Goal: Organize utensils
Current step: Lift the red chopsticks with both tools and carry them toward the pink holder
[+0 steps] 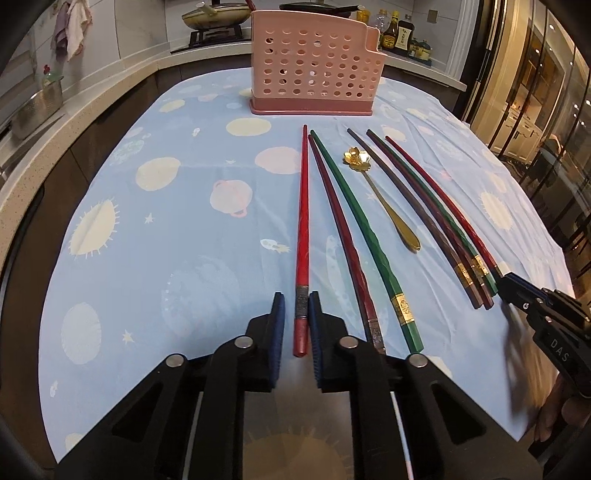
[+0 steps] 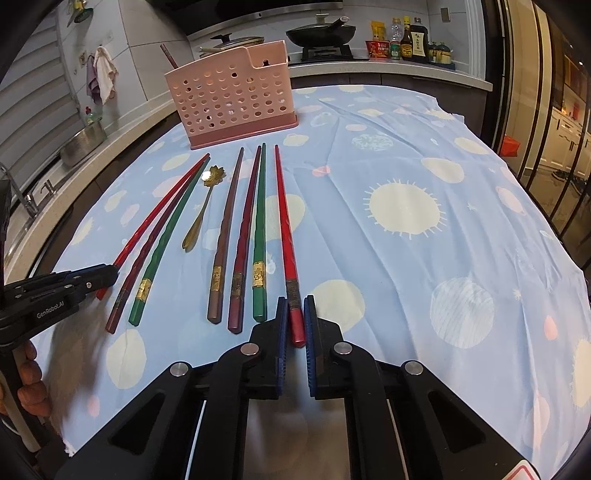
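Several chopsticks and a gold flower-headed spoon lie in a row on the blue cloth, pointing at a pink perforated holder. My left gripper is shut on the near end of the leftmost red chopstick, which lies flat. My right gripper is shut on the near end of the rightmost red chopstick, also flat on the cloth. Between them lie dark red, green and brown chopsticks, untouched.
The blue planet-print cloth covers the table to its edges. Behind the holder runs a counter with a wok, a pan and sauce bottles. A metal pot stands at the left, glass cabinets at the right. A hand holds the left gripper.
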Action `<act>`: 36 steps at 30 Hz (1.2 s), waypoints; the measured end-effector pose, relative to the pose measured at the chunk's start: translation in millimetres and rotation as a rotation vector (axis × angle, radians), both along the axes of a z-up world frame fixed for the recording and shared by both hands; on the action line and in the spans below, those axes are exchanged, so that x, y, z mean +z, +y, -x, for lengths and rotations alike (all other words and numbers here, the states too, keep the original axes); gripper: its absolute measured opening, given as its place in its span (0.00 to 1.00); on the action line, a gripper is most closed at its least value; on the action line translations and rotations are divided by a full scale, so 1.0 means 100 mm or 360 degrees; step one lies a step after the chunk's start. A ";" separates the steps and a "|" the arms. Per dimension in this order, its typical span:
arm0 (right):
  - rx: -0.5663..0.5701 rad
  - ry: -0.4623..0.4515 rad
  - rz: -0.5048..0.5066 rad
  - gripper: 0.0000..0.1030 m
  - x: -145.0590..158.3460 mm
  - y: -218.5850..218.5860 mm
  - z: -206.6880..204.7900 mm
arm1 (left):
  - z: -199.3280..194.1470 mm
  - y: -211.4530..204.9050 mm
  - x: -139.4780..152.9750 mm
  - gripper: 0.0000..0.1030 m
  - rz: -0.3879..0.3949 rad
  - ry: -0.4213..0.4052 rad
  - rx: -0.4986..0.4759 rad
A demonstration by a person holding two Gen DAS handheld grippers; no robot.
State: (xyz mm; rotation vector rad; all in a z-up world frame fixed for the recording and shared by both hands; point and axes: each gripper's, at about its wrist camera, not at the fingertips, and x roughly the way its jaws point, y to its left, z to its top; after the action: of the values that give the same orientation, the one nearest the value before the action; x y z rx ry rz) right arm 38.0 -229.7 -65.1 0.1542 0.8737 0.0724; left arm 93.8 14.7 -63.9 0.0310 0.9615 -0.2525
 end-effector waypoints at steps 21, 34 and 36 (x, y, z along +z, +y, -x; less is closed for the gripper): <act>-0.0022 -0.0326 -0.0018 0.07 0.82 -0.15 0.48 | 0.41 0.31 0.59 0.07 0.0146 -0.0146 0.0041; -0.0044 -0.0573 -0.0045 0.07 1.40 -0.25 0.45 | 0.37 0.31 1.10 0.07 0.0164 -0.0345 0.0032; -0.0051 -0.0570 -0.0041 0.07 1.37 -0.25 0.47 | 0.37 0.30 1.00 0.07 0.0153 -0.0298 0.0024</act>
State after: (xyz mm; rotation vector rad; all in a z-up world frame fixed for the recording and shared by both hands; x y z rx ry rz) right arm -8.7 -254.7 72.3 0.1731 0.5129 0.0783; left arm 56.6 44.5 36.4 -0.0404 0.7622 -0.2768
